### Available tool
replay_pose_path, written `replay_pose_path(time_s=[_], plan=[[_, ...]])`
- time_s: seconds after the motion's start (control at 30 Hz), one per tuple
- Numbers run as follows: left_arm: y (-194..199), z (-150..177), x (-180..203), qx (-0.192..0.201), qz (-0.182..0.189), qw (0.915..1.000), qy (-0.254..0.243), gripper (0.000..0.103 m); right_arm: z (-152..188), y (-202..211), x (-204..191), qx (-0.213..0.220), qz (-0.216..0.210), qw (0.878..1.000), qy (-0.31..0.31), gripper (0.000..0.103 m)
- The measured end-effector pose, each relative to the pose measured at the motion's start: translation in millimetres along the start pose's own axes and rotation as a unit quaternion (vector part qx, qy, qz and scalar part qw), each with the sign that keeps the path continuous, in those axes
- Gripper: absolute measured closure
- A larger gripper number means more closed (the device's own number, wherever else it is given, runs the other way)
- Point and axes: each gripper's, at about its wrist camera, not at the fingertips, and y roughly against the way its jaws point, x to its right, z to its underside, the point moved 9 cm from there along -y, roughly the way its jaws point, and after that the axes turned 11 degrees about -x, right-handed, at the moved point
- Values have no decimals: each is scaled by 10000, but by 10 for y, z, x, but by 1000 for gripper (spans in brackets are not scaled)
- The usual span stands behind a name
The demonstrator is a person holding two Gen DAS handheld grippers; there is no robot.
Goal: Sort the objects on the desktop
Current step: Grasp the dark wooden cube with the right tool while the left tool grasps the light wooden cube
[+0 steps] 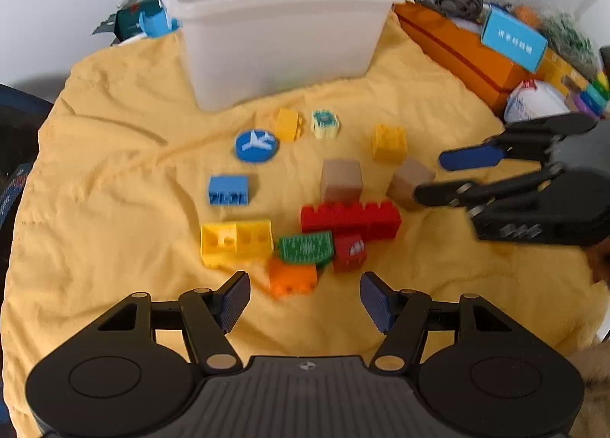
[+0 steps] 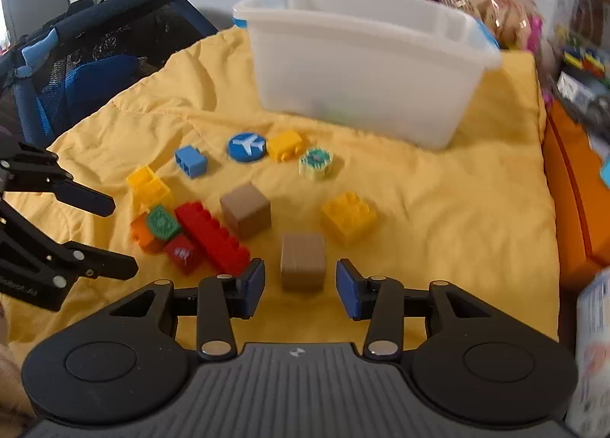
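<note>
On the yellow cloth [image 1: 114,171] stands a white bin [image 1: 278,37]; nearer lie a red brick [image 1: 350,219] and scattered blocks. Left tongs [image 1: 305,299] gape over an orange block [image 1: 293,278]; right tongs [image 2: 301,287], open, flank a brown cube [image 2: 303,260].

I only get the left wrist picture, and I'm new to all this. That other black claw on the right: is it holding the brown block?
Observer: No. In the right wrist view the right gripper is open. The tan cube stands in the gap just ahead of its pads, with space on both sides.
Operator: And how does my own claw look from over there?
Observer: The left gripper is open too. It points toward the orange brick and holds nothing.
Operator: Is there anything past the cloth on the left?
Observer: A black and blue mesh thing, perhaps a chair, stands against the far left edge of the yellow cloth.
</note>
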Motion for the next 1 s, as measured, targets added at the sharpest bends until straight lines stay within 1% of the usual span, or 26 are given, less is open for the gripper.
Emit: replay_pose_path(time_s=[0.07,0.13,0.17,0.2,0.27,0.4,0.43,0.5,0.6,0.67,0.7,0.73,0.77,0.83,0.87,0.9,1.0], plan=[[-15,-106,38,64,109,9999,27,36,-29,-98,-17,-12,195,9998,69,58],[-68,-240,75,138,145,9998,-85,36,-20,-196,-7,-98,322,9994,126,58],[-103,-305,82,141,108,9997,-169,36,-11,-239,-1,-134,346,9992,161,58],[-139,-370,76,139,47,9997,-208,36,-1,-274,-6,-153,301,9992,194,69],[-199,-487,80,94,54,9998,-161,36,43,-305,-10,-208,239,9992,224,70],[-334,-637,165,43,296,9995,73,36,132,-221,4,-182,306,9992,201,70],[-389,-656,201,-2,346,9994,58,39,156,-202,15,-178,327,9992,160,70],[-489,-702,256,-54,322,9995,44,43,204,-182,37,-206,327,9992,78,70],[-612,-743,287,-166,270,9995,-1,44,237,-163,52,-214,304,9993,23,70],[-685,-727,276,-284,210,9994,13,53,239,-158,52,-199,316,9993,17,70],[-708,-713,264,-311,114,9994,-21,64,239,-160,50,-191,325,9993,20,70],[-697,-717,256,-263,32,9996,-107,71,241,-163,47,-176,344,9992,31,70],[-684,-724,250,-249,39,9996,-159,71,245,-166,41,-168,363,9992,45,69],[-667,-740,208,-255,119,9995,-111,70,249,-168,39,-148,382,9992,42,69],[-659,-747,180,-225,68,9997,-96,70,242,-173,46,-123,380,9992,21,67],[-649,-748,157,-197,1,9997,-122,70,233,-185,56,-118,381,9992,-3,63],[-653,-713,131,-214,-62,9996,-178,68,219,-241,95,-154,360,9992,-106,62]])
